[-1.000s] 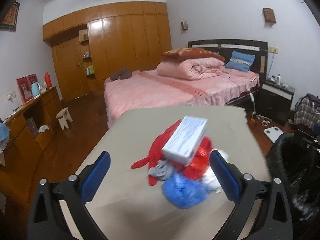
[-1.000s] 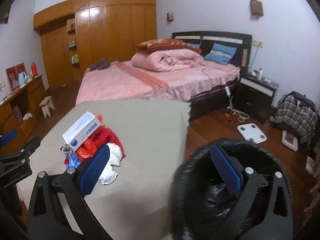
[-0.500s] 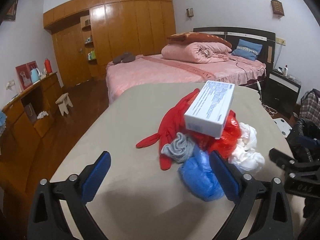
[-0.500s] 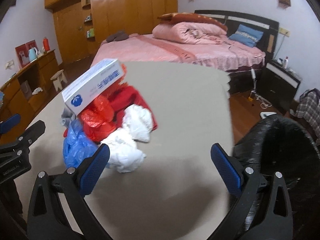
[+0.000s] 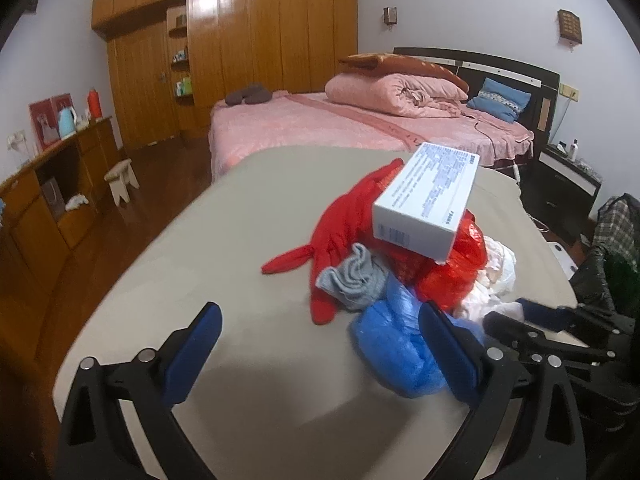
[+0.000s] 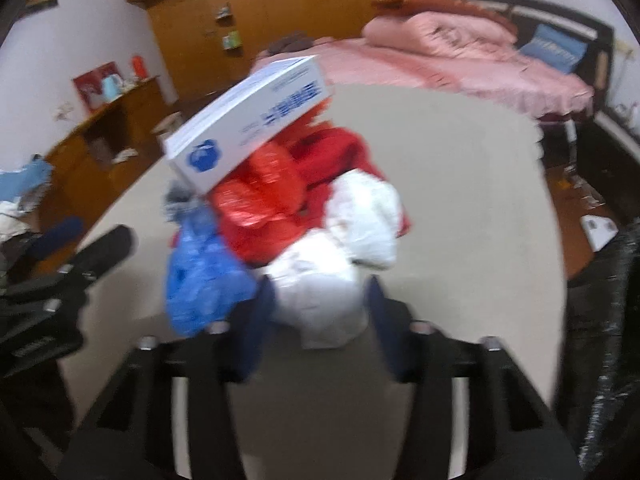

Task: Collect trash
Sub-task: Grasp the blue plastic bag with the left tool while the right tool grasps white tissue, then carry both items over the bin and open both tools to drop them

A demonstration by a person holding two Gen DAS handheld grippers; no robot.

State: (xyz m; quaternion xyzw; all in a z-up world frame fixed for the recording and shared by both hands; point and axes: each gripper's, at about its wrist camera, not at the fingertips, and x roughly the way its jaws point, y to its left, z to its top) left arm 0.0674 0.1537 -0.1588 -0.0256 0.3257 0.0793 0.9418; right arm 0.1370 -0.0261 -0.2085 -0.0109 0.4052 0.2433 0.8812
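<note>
A trash pile lies on the beige table (image 5: 224, 240): a white box (image 5: 428, 200) on a red plastic bag (image 5: 452, 272), red cloth (image 5: 344, 224), a grey sock (image 5: 354, 280), a blue bag (image 5: 396, 344) and white bags (image 6: 320, 284). My left gripper (image 5: 316, 344) is open and empty, its right finger beside the blue bag. My right gripper (image 6: 320, 316) has its fingers closed in around the near white bag (image 6: 316, 292). The box (image 6: 248, 124), red bag (image 6: 260, 200) and blue bag (image 6: 200, 280) also show in the right wrist view.
A black-lined trash bin (image 6: 616, 320) stands at the table's right edge; it also shows in the left wrist view (image 5: 600, 280). Behind are a pink bed (image 5: 320, 124), a wooden wardrobe (image 5: 240, 48), a sideboard (image 5: 52, 184), a stool (image 5: 122, 178) and a nightstand (image 5: 568, 184).
My right gripper has swung from the bin to the pile and narrowed its fingers around the white bag. My left gripper has come closer to the pile, still open.
</note>
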